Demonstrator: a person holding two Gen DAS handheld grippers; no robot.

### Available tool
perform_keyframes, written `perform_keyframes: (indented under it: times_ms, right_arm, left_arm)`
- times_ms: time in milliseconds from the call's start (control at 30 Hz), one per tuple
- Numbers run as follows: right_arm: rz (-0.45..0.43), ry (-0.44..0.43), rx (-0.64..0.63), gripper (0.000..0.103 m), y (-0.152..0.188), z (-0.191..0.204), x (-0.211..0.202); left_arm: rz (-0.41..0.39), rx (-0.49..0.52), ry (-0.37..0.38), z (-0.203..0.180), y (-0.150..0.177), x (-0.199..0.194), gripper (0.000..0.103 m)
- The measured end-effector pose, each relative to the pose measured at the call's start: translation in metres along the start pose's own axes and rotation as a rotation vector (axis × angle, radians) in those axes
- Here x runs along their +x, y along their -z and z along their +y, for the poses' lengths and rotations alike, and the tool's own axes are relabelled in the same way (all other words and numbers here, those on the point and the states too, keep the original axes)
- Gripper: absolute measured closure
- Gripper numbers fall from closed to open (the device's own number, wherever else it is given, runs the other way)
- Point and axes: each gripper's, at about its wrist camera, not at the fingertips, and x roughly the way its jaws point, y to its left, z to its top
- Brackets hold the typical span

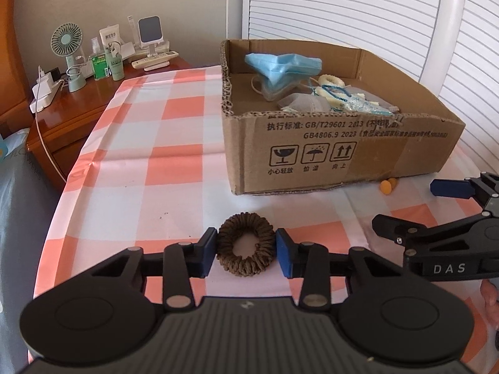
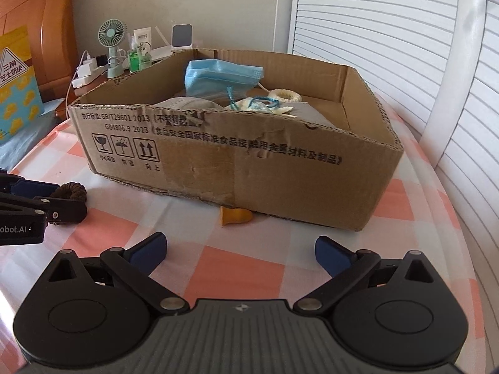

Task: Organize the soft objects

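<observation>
A brown hair scrunchie [image 1: 246, 244] lies on the checked tablecloth, between the blue pads of my left gripper [image 1: 246, 254], which touch both its sides. It also shows at the left of the right wrist view [image 2: 70, 190]. My right gripper [image 2: 240, 254] is open and empty above the cloth, facing the cardboard box [image 2: 280, 168]. An orange earplug [image 2: 235, 215] lies at the box's front foot, also seen in the left wrist view [image 1: 388, 184]. The box [image 1: 312, 152] holds blue face masks [image 1: 283, 64], a cream scrunchie [image 1: 332, 80] and grey cloth [image 1: 304, 103].
A wooden nightstand [image 1: 78, 109] at the back left carries a small fan [image 1: 68, 46], bottles and a charger. A white chair frame [image 2: 461, 62] and slatted doors stand behind the box. The table edge [image 1: 62, 193] curves down the left.
</observation>
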Motion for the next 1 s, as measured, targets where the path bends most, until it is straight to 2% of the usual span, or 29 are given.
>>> perform_keyframes:
  times_ms: [67,133,267,333,433,667,700,800,1000]
  right_arm:
    - [-0.011,-0.017,-0.016,0.01,-0.003,0.005,0.001]
    - [-0.022,-0.032,-0.026,0.024,-0.006,0.008,0.001]
    - [-0.029,-0.032,-0.031,0.033,-0.01,0.009,0.002]
    - [-0.03,-0.034,-0.03,0.043,-0.01,0.008,0.001]
    - [-0.03,-0.051,-0.036,0.053,-0.01,0.008,0.001]
    - [-0.029,-0.075,-0.045,0.054,-0.009,0.012,-0.002]
    - [-0.032,-0.071,-0.046,0.057,-0.009,0.012,-0.002]
    - [-0.032,-0.055,-0.05,0.078,-0.01,0.012,-0.002]
    - [-0.029,-0.061,-0.039,0.078,-0.008,0.01,-0.009]
  left_arm:
    - [-0.001,-0.005,0.0,0.002,0.0,0.0,0.064]
    - [-0.003,-0.006,0.003,0.003,0.0,0.0,0.064]
    - [-0.006,-0.01,0.008,0.004,0.0,0.001,0.064]
    - [-0.007,-0.01,0.011,0.004,0.0,0.001,0.064]
    - [-0.006,-0.009,0.013,0.004,0.001,0.0,0.064]
    - [-0.005,-0.01,0.017,0.004,0.001,-0.001,0.064]
    - [-0.005,-0.01,0.017,0.004,0.001,-0.001,0.064]
    - [-0.004,-0.01,0.017,0.004,0.001,-0.001,0.064]
    - [-0.007,0.014,0.018,0.002,0.001,-0.005,0.067]
